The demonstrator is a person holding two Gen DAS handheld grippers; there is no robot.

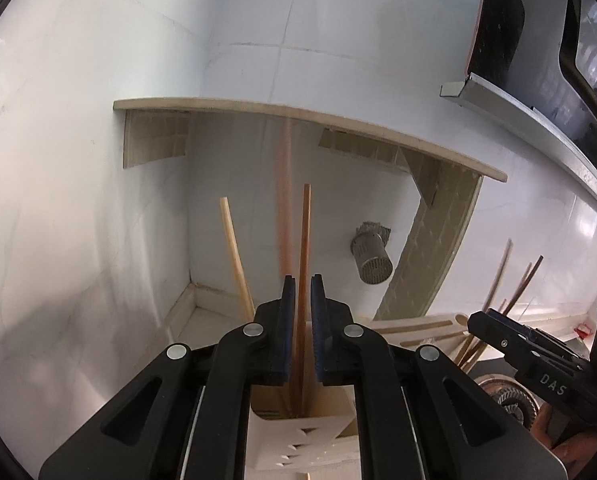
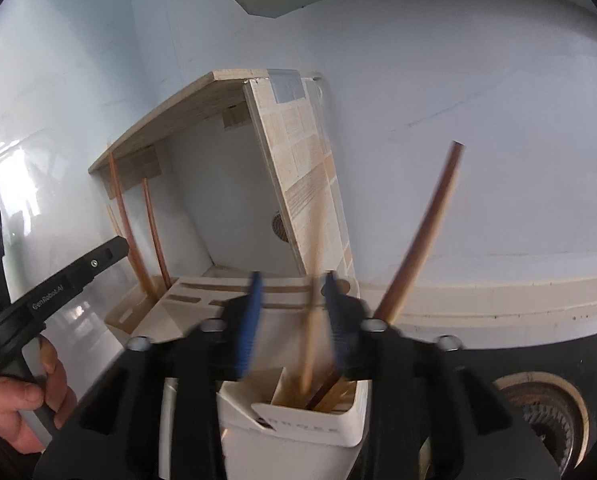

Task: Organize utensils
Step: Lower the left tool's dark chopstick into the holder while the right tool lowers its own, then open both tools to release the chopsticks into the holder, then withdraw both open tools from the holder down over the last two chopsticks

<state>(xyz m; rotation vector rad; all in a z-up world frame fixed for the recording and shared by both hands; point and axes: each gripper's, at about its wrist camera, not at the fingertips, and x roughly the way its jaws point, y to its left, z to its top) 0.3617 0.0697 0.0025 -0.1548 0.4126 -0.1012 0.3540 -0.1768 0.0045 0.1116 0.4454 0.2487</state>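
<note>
White glossy tiled walls (image 1: pixel 78 160) meet in a corner (image 1: pixel 202 80) and fill most of both wrist views; along their foot runs a pale countertop edge (image 2: pixel 498 300), and beside it a round metal sink drain (image 2: pixel 546 404) sits in a dark basin; a pale wooden shelf (image 1: pixel 298 114) juts from the wall on ribbed brackets, its side panel (image 2: pixel 298 184) patched with grey tape, and under it a perforated metal cylinder (image 1: pixel 372 258) hangs tilted; a dark appliance with a metal rim (image 1: pixel 538 60) crosses the upper right of the left view. Below the shelf stands a wooden slotted utensil block (image 2: pixel 218 292), and in front of it a white compartmented holder (image 2: pixel 310 424) with chopsticks standing in its pockets. The left gripper (image 1: pixel 302 288) has its blue pads a narrow gap apart around a reddish-brown chopstick (image 1: pixel 305 232), which stands upright in the holder with no pad clearly pressing on it; a second, blurred chopstick (image 1: pixel 284 200) rises just beside it and a paler one (image 1: pixel 234 252) leans to the left. The right gripper (image 2: pixel 292 300), blurred, has its jaws parted wide; a light chopstick (image 2: pixel 310 340) stands loose between them in the holder, and a darker, thicker stick (image 2: pixel 422 232) leans away to the right. A hand (image 2: pixel 22 404) grips the left gripper's handle at the left edge.
</note>
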